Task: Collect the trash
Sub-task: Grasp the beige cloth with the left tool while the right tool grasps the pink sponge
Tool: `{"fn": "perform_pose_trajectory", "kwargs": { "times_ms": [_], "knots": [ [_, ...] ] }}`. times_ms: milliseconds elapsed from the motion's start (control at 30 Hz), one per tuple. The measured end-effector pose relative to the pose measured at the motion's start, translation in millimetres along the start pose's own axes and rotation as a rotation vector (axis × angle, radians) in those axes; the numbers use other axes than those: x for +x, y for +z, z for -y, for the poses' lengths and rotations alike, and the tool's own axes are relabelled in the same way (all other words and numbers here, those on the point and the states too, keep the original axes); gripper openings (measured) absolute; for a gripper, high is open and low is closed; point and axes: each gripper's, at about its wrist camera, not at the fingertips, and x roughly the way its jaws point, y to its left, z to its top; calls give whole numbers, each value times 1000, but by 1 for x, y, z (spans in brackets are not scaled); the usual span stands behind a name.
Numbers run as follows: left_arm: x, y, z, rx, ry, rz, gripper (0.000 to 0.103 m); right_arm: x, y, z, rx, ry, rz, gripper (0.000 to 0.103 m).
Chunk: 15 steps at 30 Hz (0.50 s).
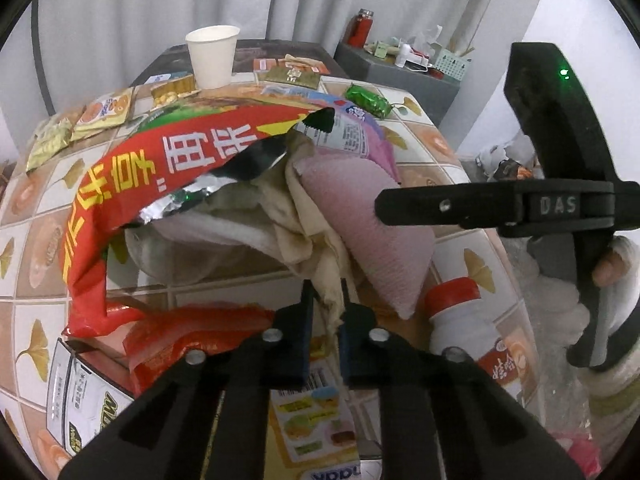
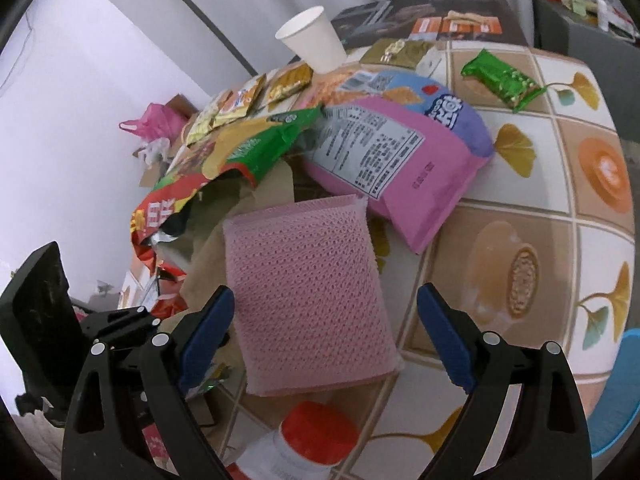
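Gripping: left gripper (image 1: 326, 320) had its jaws nearly together, clamped on a fold of the beige crumpled paper (image 1: 308, 236) — the fold stood up between the blue pads.
Free tool: right gripper (image 2: 326, 336) held its jaws wide apart, nothing pressed between them.
Target, as I judged it: the pink sponge cloth (image 2: 304, 300), lying flat on the tiled table (image 2: 520, 264), directly ahead of the right jaws and partly between their tips.
Long axis: the cloth ran near to far, roughly in line with the right fingers, so its two long edges faced the two pads — a closing pinch would meet its width, not its length.
Nearer hand: the right; in the left view its black body (image 1: 496, 206) crossed in from the right, above the same cloth (image 1: 360, 220).
Neighbours: red snack bag (image 1: 132, 184) on the left, pink snack bag (image 2: 404, 156) just beyond the cloth, red-capped bottle (image 2: 316, 436) at the near edge, paper cup (image 2: 316, 38) far back.
Risk: the cloth overlapped the beige paper, so both grippers might tug one heap.
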Motion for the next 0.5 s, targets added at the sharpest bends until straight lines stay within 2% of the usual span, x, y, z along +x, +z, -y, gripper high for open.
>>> {"fn": "perform_pose_trajectory", "kwargs": {
  "times_ms": [333,500],
  "knots": [
    [-1,1,0,-5,-16,4,5,14,9,-4,-30,-4,-42,90],
    [-2,1,1,0,-12,9,5,9,9,-9,-47,22,-25,94]
  ]
}}
